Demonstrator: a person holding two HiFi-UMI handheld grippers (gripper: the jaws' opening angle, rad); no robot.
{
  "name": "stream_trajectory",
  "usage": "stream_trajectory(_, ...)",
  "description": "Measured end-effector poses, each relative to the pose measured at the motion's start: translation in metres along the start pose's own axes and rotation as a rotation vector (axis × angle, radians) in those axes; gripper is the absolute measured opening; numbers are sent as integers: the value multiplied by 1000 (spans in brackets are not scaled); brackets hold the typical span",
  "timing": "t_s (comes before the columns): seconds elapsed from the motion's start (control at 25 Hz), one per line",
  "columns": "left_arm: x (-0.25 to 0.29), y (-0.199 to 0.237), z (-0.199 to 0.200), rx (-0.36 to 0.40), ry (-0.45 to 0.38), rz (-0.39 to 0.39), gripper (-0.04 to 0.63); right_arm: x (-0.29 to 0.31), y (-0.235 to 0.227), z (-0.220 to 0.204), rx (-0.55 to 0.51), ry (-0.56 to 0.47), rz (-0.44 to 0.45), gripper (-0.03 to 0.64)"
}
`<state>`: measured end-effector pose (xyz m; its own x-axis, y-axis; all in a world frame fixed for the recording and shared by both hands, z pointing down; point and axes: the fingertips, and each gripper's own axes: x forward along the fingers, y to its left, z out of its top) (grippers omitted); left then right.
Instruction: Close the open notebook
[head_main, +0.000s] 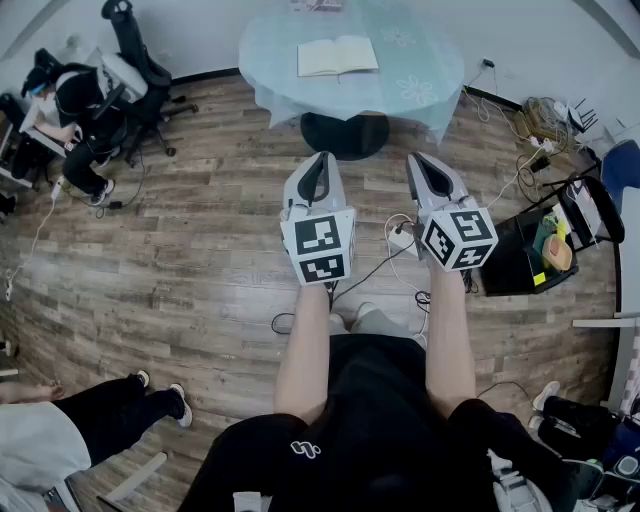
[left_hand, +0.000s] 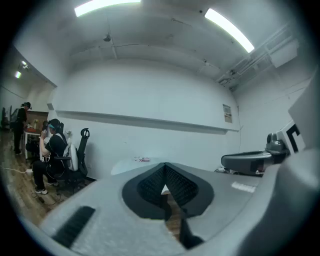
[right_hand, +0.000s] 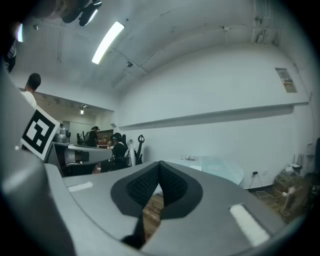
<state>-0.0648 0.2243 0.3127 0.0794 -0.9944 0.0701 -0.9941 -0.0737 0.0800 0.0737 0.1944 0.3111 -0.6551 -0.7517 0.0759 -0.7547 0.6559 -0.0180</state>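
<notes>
seated person (head_main: 80, 110): far left at a desk, well apart from the route; no concern.
left gripper (head_main: 318, 165): jaws pressed together, nothing between the pads; level, aimed at the table, well short of it.
table (head_main: 262, 48): round, draped in a pale cloth, likely to wrinkle or slide; light pressure only.
notebook (head_main: 338, 56): lying open, pages up, on the near part of the table, spine running away from the body; untouched.
floor plug (head_main: 402, 237): white, with a dark cable trailing just ahead of the feet; worth stepping over.
right gripper (head_main: 425, 165): jaws likewise together and empty; level, just beside the left one.
step in hand: approach; close in until both tips reach the book.
doing it well: probably slip one closed tip under an outer page edge, steady the other half with the second tip, fold over the spine, lower gently.
</notes>
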Motion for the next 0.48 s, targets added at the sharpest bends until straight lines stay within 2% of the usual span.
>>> stream_trajectory(0.12, -2, 0, 3, -3, -3, -4, 3, -1, 4, 0, -27, 24, 8, 9)
stream_trajectory(0.24, -5, 0, 7, -5, -11, -8, 3, -3, 1, -1, -48, 51, -25, 9)
stream_trajectory(0.48, -15, 6, 15, -13, -28, -9, 3, -15, 2, 11, -21, 2, -61, 9)
